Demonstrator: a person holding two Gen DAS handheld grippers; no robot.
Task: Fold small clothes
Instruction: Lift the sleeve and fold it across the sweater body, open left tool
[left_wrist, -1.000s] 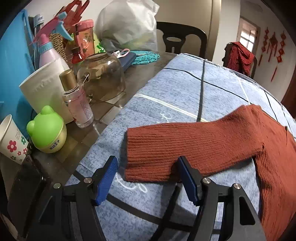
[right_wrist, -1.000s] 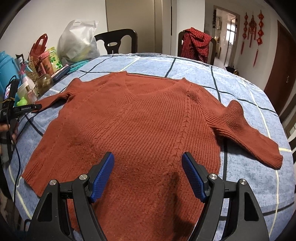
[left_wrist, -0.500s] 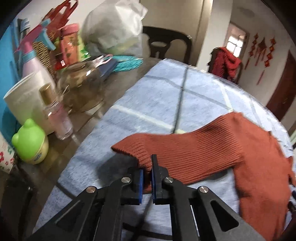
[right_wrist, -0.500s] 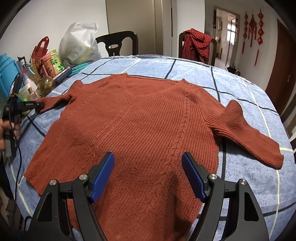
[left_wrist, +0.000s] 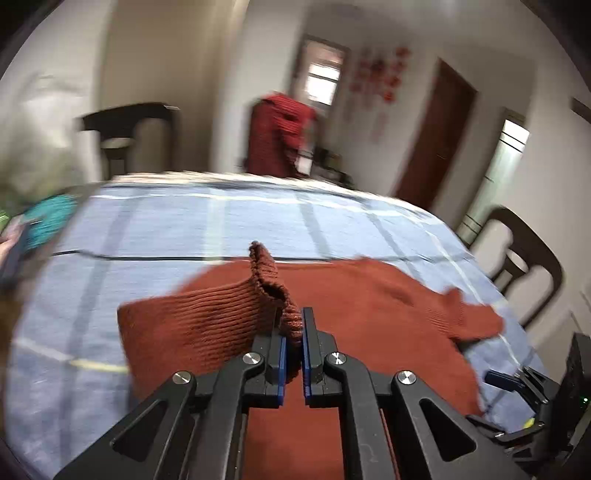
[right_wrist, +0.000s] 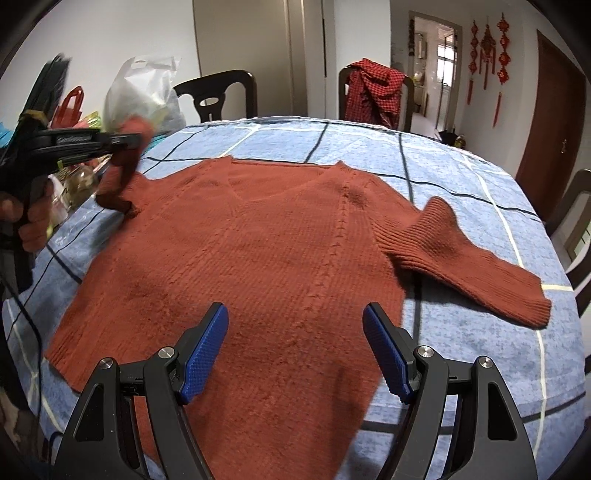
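Desk (right_wrist: 461, 177) covered by blue checked cloth. Sweater (right_wrist: 277, 240) laid flat. Left sleeve cuff (left_wrist: 273, 280) pinched in left tongs (left_wrist: 292, 332), lifted; sleeve fold judged underway. Right tongs (right_wrist: 295, 347) held agape, idle. Cuff placement across chest required next.

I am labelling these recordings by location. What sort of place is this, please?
Probably a home dining room: a table under a blue checked cloth, dark wooden dining chairs around it, and red knot decorations on the wall beside a brown door.
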